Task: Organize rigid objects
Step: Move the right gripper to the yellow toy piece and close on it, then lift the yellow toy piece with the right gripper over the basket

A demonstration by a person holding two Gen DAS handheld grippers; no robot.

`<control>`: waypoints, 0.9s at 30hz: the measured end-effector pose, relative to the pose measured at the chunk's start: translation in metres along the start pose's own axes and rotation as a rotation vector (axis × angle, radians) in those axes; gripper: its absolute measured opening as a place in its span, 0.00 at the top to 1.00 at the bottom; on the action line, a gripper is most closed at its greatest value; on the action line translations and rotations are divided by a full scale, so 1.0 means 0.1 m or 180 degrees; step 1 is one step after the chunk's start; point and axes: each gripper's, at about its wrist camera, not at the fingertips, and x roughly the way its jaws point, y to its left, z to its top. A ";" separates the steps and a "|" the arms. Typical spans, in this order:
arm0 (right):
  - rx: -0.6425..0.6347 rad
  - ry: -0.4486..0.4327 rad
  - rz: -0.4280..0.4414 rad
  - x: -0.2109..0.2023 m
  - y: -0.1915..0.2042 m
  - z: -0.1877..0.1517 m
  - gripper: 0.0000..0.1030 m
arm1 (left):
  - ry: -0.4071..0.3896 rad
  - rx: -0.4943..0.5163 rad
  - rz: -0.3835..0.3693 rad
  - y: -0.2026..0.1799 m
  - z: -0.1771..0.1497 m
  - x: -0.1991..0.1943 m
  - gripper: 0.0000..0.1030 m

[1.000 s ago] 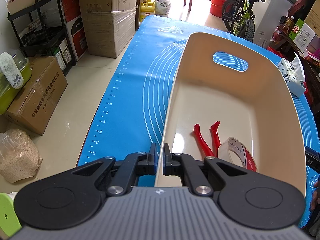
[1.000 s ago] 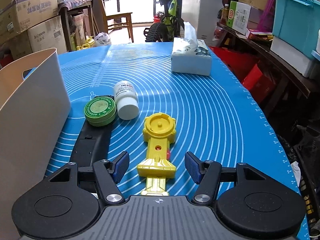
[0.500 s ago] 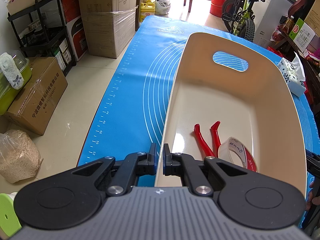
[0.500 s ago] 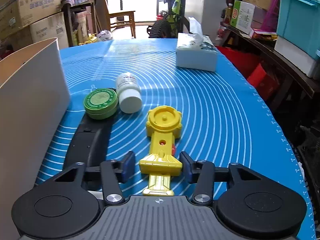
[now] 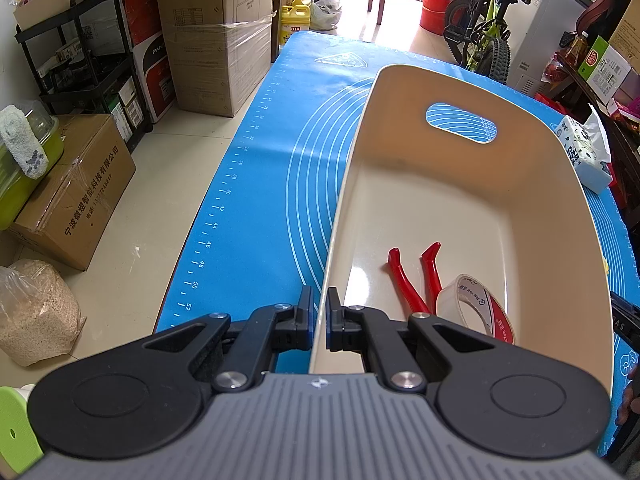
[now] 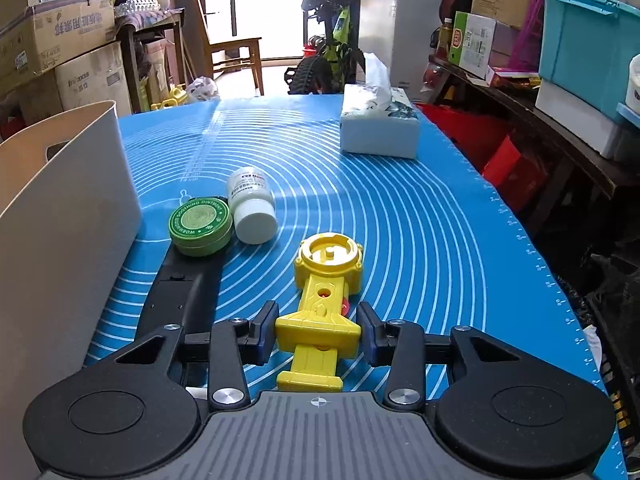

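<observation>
Open mat [image 6: 420, 240] seen ahead and to the right of the yellow toy [image 6: 322, 308], left side hemmed by the black tool [image 6: 176, 300], green tin [image 6: 200, 220], white bottle [image 6: 252, 204] and bin wall [image 6: 60, 240], tissue box [image 6: 378, 128] set far back, bin floor [image 5: 460, 208] left open beyond pliers [image 5: 412, 276] and tape [image 5: 476, 312].

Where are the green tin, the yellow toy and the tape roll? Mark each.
green tin [image 6: 200, 219]: right wrist view, centre of lid.
yellow toy [image 6: 320, 322]: right wrist view, wide flange.
tape roll [image 5: 460, 300]: left wrist view, outer band.
</observation>
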 end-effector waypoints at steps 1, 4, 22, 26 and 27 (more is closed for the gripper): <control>0.0010 -0.0011 -0.0005 -0.01 0.00 0.01 0.54 | 0.0000 -0.0002 -0.0001 0.00 0.00 0.00 0.93; -0.0002 -0.0082 -0.0039 -0.05 0.01 0.02 0.54 | 0.0001 -0.0001 0.0000 0.00 0.00 0.00 0.93; 0.0039 -0.0294 -0.0120 -0.23 0.00 0.17 0.54 | 0.0001 -0.0001 0.0000 0.00 0.00 0.00 0.93; 0.0027 -0.0321 -0.0114 -0.29 0.01 0.22 0.54 | 0.0001 -0.0001 0.0001 -0.01 0.00 0.00 0.93; 0.0011 -0.0320 -0.0107 -0.30 0.02 0.23 0.54 | 0.0001 -0.0001 0.0001 -0.01 0.00 0.00 0.93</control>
